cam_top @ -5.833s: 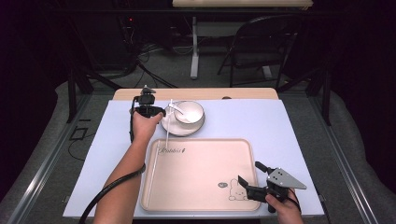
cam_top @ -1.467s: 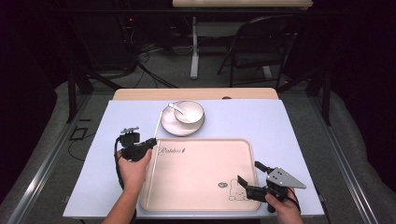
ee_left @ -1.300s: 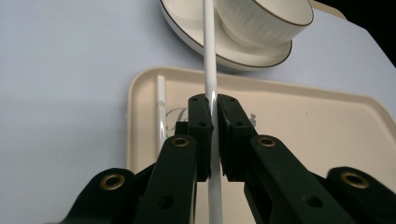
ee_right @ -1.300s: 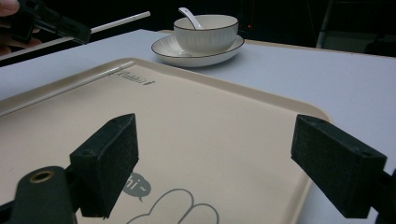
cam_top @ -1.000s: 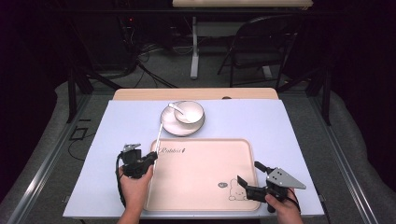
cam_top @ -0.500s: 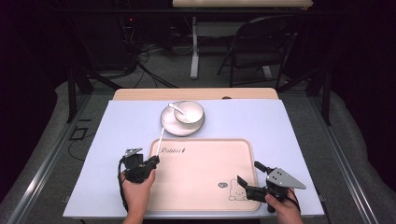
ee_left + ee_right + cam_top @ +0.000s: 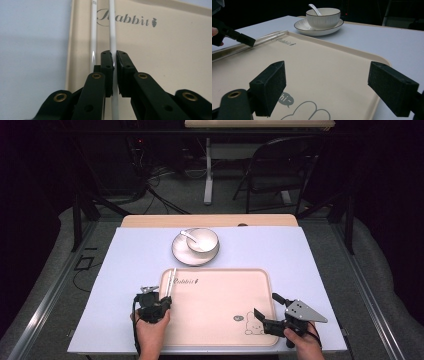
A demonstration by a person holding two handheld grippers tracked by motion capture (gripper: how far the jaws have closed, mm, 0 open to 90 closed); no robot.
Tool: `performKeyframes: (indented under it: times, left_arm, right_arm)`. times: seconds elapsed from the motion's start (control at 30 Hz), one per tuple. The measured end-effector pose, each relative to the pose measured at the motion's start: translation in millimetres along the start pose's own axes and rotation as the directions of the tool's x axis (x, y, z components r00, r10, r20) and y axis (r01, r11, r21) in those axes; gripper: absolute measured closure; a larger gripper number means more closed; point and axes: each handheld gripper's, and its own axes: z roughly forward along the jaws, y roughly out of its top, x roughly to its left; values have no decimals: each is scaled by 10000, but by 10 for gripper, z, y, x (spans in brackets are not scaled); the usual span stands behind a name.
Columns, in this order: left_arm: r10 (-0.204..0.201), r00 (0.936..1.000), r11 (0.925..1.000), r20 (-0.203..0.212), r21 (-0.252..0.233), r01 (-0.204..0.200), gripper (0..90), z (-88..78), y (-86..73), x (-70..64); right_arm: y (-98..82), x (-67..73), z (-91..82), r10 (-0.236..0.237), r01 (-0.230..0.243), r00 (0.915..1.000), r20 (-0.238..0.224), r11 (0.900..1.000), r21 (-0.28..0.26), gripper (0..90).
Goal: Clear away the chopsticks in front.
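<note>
Two white chopsticks [image 7: 171,282] lie along the left rim of the beige rabbit tray [image 7: 220,315]. My left gripper [image 7: 164,299] sits at their near end. In the left gripper view the jaws [image 7: 115,56] are shut on the right chopstick [image 7: 111,30], while the left chopstick [image 7: 93,30] runs just outside the left jaw. My right gripper [image 7: 266,305] stands open over the tray's near right corner, nothing between its fingers [image 7: 332,86]. The right gripper view shows the left gripper [image 7: 244,38] with the chopsticks [image 7: 268,36] far across the tray.
A white bowl [image 7: 202,240] with a white spoon [image 7: 187,235] in it stands on a plate [image 7: 195,257] just beyond the tray's far edge. The tray lies on a pale mat [image 7: 310,260] that covers the table. A chair [image 7: 265,170] stands behind the table.
My left gripper has brought the chopsticks from beside the bowl back toward me, down to the tray's left rim. The right gripper has kept still.
</note>
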Motion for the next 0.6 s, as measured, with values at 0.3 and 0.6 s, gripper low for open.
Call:
performKeyframes:
  times: [0.3,0.6]
  left_arm:
    - [355,9987,9990,-379,294,-344,844,32,-12,-27]
    - [444,9982,9981,-398,434,-427,833,37,8,-36]
  right_arm:
    - [0,0,2,54,-54,10000,-35,10000,12,142]
    - [-2,-3,4,75,-75,10000,-33,10000,26,142]
